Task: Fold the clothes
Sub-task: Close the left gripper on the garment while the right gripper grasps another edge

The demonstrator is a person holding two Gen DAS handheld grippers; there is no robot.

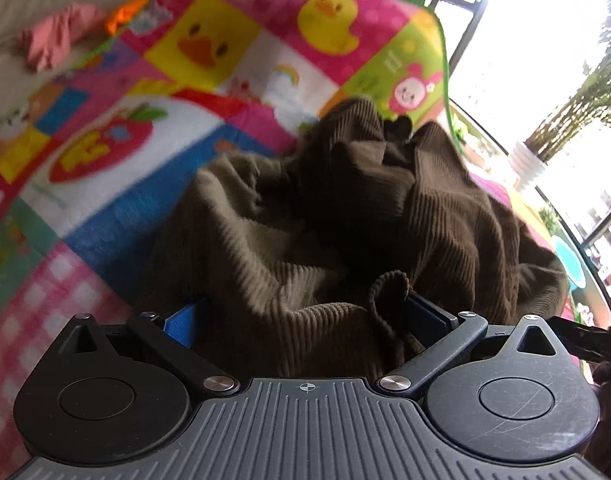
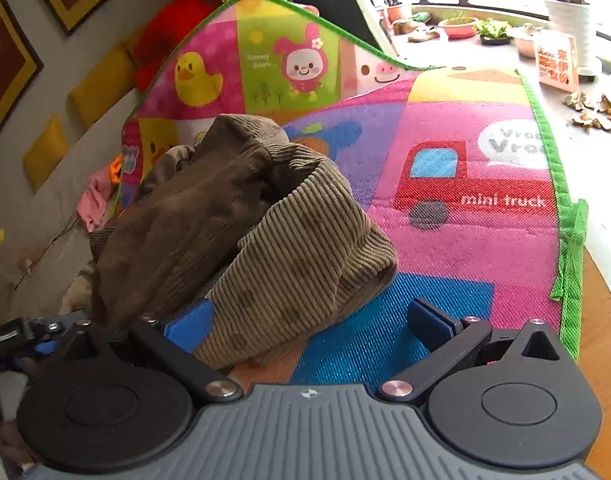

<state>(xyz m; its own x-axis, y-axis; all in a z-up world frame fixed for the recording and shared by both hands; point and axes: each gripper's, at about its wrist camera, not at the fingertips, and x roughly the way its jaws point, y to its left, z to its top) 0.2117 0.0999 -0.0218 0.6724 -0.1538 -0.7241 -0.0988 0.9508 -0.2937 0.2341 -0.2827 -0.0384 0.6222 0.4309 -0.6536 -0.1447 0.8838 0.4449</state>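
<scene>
A brown corduroy garment [image 1: 345, 208] lies crumpled in a heap on a bright cartoon play mat [image 1: 233, 52]. My left gripper [image 1: 305, 316] is open, its blue pads [image 1: 181, 320] wide apart with bunched corduroy lying between them. In the right wrist view the same garment [image 2: 233, 232] is piled at the left of the mat [image 2: 465, 184]. My right gripper [image 2: 309, 324] is open; its left pad [image 2: 189, 326] touches a ribbed fold of the garment and its right pad [image 2: 429, 320] is over bare mat.
Pink clothes [image 1: 53, 40] and an orange item [image 1: 125, 16] lie on a pale surface beyond the mat. The mat's far end curls up. Its green edge [image 2: 565, 208] runs along a wooden table rim at right. Potted plants [image 2: 493, 32] stand by the windows.
</scene>
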